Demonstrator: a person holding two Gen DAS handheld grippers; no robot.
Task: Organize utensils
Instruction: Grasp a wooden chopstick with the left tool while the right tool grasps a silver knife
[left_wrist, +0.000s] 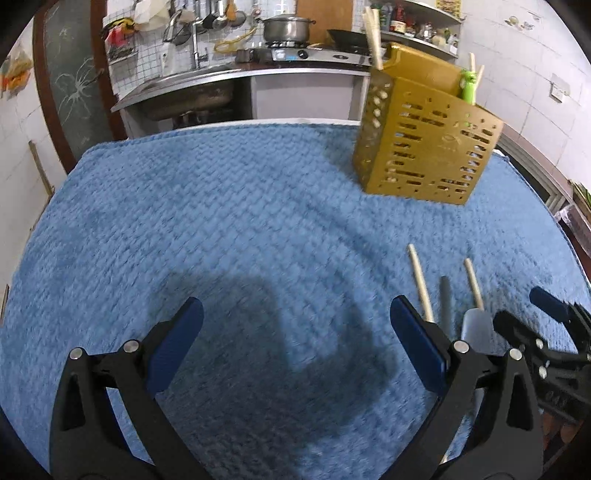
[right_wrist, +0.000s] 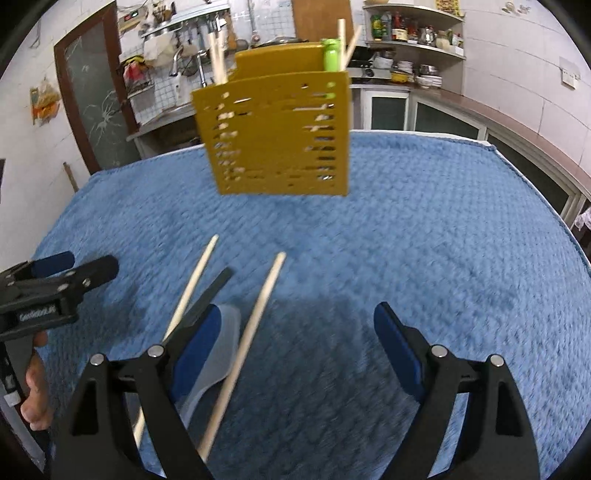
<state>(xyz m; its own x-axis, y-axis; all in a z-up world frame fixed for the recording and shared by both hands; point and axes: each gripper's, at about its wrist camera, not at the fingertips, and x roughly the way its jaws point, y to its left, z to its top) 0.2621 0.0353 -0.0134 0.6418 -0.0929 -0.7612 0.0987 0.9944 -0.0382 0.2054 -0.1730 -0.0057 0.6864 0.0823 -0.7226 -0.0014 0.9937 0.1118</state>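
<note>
A gold perforated utensil holder (left_wrist: 424, 147) stands on the blue towel (left_wrist: 221, 221), holding chopsticks and a green-handled utensil (left_wrist: 469, 86); it also shows in the right wrist view (right_wrist: 277, 136). Two wooden chopsticks (right_wrist: 255, 321) and a grey-handled translucent spatula (right_wrist: 218, 343) lie on the towel. My left gripper (left_wrist: 295, 328) is open and empty, left of these utensils (left_wrist: 419, 280). My right gripper (right_wrist: 295, 339) is open and empty; its left finger lies over the spatula, and one chopstick runs between the fingers.
A kitchen counter with sink (left_wrist: 192, 92), stove and pot (left_wrist: 286, 27) runs behind the table. Shelves with bottles (right_wrist: 406, 29) stand at the back right. The table's far edge (right_wrist: 424, 133) is near the holder.
</note>
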